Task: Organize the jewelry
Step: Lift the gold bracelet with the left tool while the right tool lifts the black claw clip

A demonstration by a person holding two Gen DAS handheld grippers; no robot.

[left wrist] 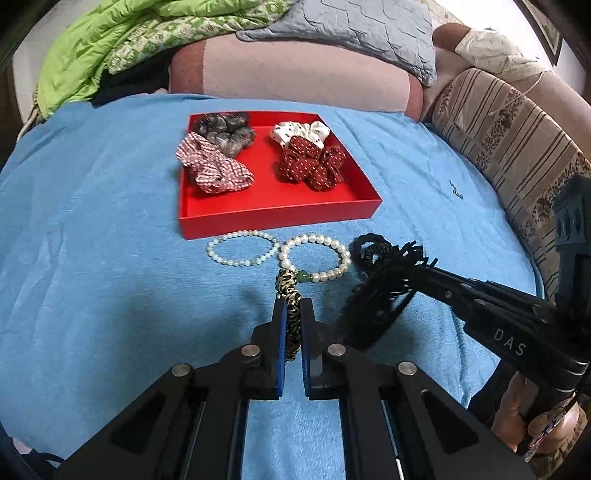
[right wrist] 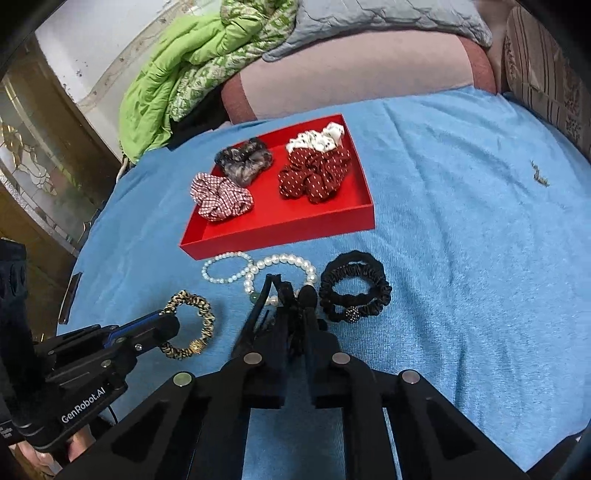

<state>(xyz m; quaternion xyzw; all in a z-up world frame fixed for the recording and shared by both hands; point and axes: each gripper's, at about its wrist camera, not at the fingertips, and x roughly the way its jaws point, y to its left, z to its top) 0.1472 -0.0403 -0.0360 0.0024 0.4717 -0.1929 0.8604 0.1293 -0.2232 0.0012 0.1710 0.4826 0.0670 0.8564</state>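
Left hand-held gripper (left wrist: 293, 314): jaws narrow, clamped on the leopard-print scrunchie (left wrist: 290, 295); in the right wrist view that scrunchie (right wrist: 192, 325) hangs as an open loop off the left fingers, low over the blue blanket (left wrist: 92, 240). Right hand-held gripper (right wrist: 293, 306): jaws nearly together, pinching a black hair accessory (right wrist: 291, 295); from the left wrist view it reads as a black comb-like or fringed piece (left wrist: 376, 291) held at the right tips, exact type unclear. Just ahead of the left tips: large-bead pearl bracelet with a green bead (left wrist: 316, 258), touching the scrunchie's far end in that view. Beside it, ahead-left, a small-bead pearl bracelet (left wrist: 242, 248). Ahead-right of the right tips: black scrunchie pair (right wrist: 354, 291) lying flat on the blanket. Further ahead of both: red tray (left wrist: 277, 218) holding four scrunchies, namely red gingham (left wrist: 214, 170), grey mottled (left wrist: 225, 131), dark red dotted (left wrist: 314, 166) and white dotted (left wrist: 299, 133). Beyond the tray: pink cushion (left wrist: 295, 77), green quilt (left wrist: 110, 44), grey pillow (left wrist: 351, 33).
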